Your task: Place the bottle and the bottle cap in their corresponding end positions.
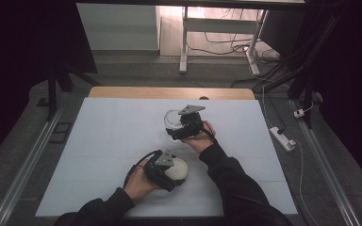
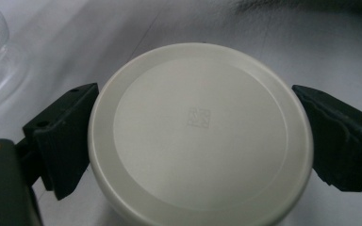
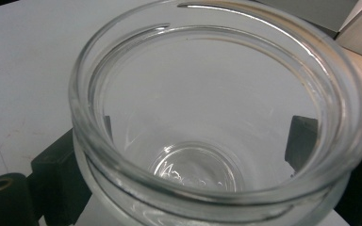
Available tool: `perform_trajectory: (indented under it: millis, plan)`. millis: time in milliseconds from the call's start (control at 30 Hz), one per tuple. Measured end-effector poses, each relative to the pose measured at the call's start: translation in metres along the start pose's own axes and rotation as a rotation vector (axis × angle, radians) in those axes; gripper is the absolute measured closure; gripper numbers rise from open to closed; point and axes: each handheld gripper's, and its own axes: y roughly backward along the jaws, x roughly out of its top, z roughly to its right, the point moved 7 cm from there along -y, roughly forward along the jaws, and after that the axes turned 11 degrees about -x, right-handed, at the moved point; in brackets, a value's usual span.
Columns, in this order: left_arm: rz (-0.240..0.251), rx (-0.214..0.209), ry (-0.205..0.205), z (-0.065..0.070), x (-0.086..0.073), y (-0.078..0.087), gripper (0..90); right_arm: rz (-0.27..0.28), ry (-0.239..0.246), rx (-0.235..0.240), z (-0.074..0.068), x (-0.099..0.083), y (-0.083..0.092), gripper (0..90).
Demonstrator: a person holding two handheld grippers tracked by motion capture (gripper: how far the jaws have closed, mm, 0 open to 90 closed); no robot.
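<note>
Now my left gripper [image 1: 169, 173] pinches the lid [image 2: 200, 134], right [image 1: 183, 128] clamps the jar [image 3: 217, 122] at one o'clock; I'd seat it level.

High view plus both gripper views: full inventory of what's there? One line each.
Lid: 1, cream-white, round, between the left gripper's jaws, near edge of the sheet.
Glass jar: 1, clear, open and empty, between the right gripper's jaws, mid-table.
Sheet: 1, white, covering the tabletop.
Table: 1, light wood edge showing at the far side.
Power strip: 1, white, on the floor right of the table.
Desk frame: 1, white legs, beyond the table, cables on the floor around it.
Left gripper: 1, black, jaws against the lid's rim on both sides.
Right gripper: 1, black with grey plate, jaws on either side of the jar.
Hands and sleeves: 2, dark sleeves, coming from the bottom edge.
</note>
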Motion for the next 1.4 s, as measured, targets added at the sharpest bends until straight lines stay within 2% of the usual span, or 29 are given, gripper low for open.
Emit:
perform_trajectory:
  millis: [233, 433, 733, 833, 1033, 1133, 1400]
  plan:
    - [-0.03, 0.018, 0.01, -0.004, -0.004, -0.005, 7.7, -0.008, 0.0, -0.001, 0.0, -0.004, -0.006, 7.0]
    - [-0.07, 0.007, 0.011, -0.005, -0.008, -0.01, 7.7, -0.015, 0.012, 0.005, -0.004, -0.007, -0.01, 6.9]
    - [-0.11, 0.014, 0.02, -0.007, -0.011, -0.015, 7.5, -0.01, 0.018, 0.008, -0.004, -0.009, -0.011, 6.8]
    - [-0.116, -0.006, 0.038, -0.008, -0.012, -0.015, 7.4, -0.008, 0.017, 0.009, -0.004, -0.01, -0.011, 6.7]
    - [-0.117, -0.006, 0.036, -0.008, -0.012, -0.015, 7.0, -0.009, 0.015, 0.007, -0.004, -0.01, -0.01, 6.6]
    - [-0.126, -0.01, 0.03, -0.008, -0.013, -0.015, 3.2, -0.011, 0.01, 0.001, -0.005, -0.01, -0.01, 6.5]
    - [-0.086, -0.019, 0.042, -0.007, -0.01, -0.01, 0.0, -0.013, 0.005, 0.005, -0.004, -0.01, -0.007, 4.1]
